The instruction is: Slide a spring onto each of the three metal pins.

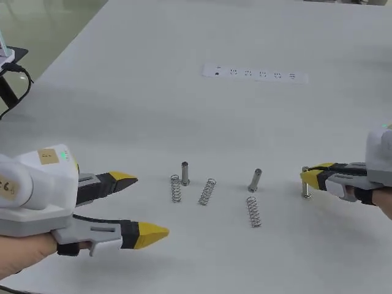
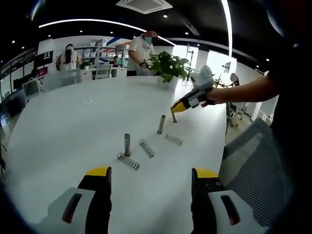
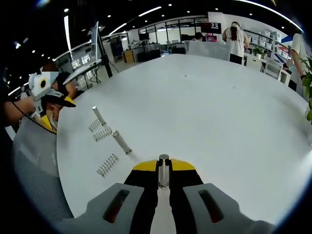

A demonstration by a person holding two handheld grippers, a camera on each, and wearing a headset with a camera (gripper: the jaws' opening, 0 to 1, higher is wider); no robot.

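Observation:
Three springs lie on the white table: one (image 1: 176, 188) beside an upright metal pin (image 1: 185, 173), one (image 1: 207, 191) in the middle, one (image 1: 253, 212) below a second standing pin (image 1: 255, 180). My right gripper (image 1: 308, 176) is shut on the third pin (image 1: 305, 188), which stands upright with its foot at the table. In the right gripper view that pin (image 3: 163, 171) sits between the yellow tips of my right gripper (image 3: 163, 168). My left gripper (image 1: 141, 205) is open at the near left, short of the springs. In the left gripper view my left gripper (image 2: 151, 178) faces the nearest spring (image 2: 128, 161) and pin (image 2: 127, 144).
A white power strip (image 1: 254, 74) lies flat at the far middle of the table. A black cable and stand (image 1: 12, 73) sit off the table's left edge. People stand and a potted plant (image 2: 168, 68) sits beyond the far end of the table.

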